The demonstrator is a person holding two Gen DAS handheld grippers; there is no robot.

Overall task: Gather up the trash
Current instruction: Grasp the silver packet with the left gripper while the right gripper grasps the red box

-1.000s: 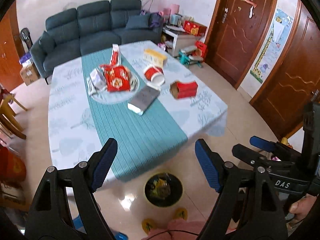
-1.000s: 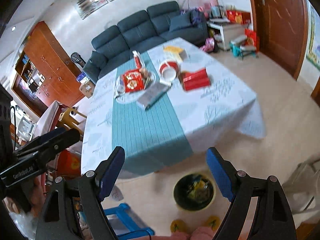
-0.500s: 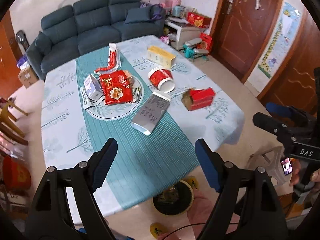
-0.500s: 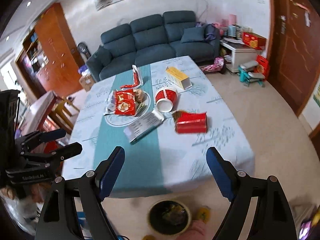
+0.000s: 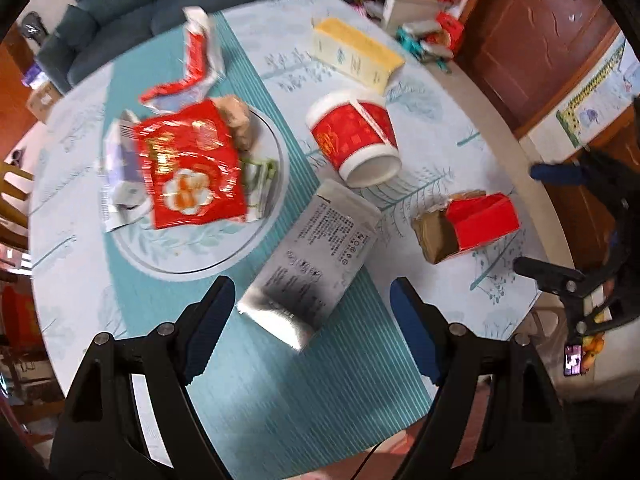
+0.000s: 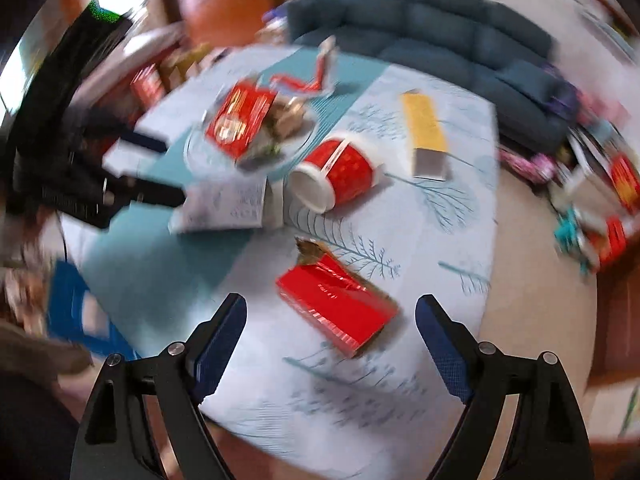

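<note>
- Right wrist view is motion-blurred; room edges unreadable.
- Red box (image 6: 336, 312) lies on the desk (image 6: 448, 264), between the released, empty jaws of the right gripper (image 6: 331, 340).
- Left gripper (image 5: 312, 320): jaws released, over the silver pouch (image 5: 316, 256), left of the red box.
- Tipped red cup (image 5: 356, 136) lies beyond the red box.

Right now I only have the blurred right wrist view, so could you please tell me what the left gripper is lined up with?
Observer: The left gripper has its jaws open. The flat silver foil pouch with black print lies just ahead of them, on the teal striped table runner.
Operator: Thank you. Is anything hidden beside the shiny red snack bag on the clear glass plate?
Observer: Yes, a white and purple packet pokes out at the bag's left edge, over the plate's rim.
</note>
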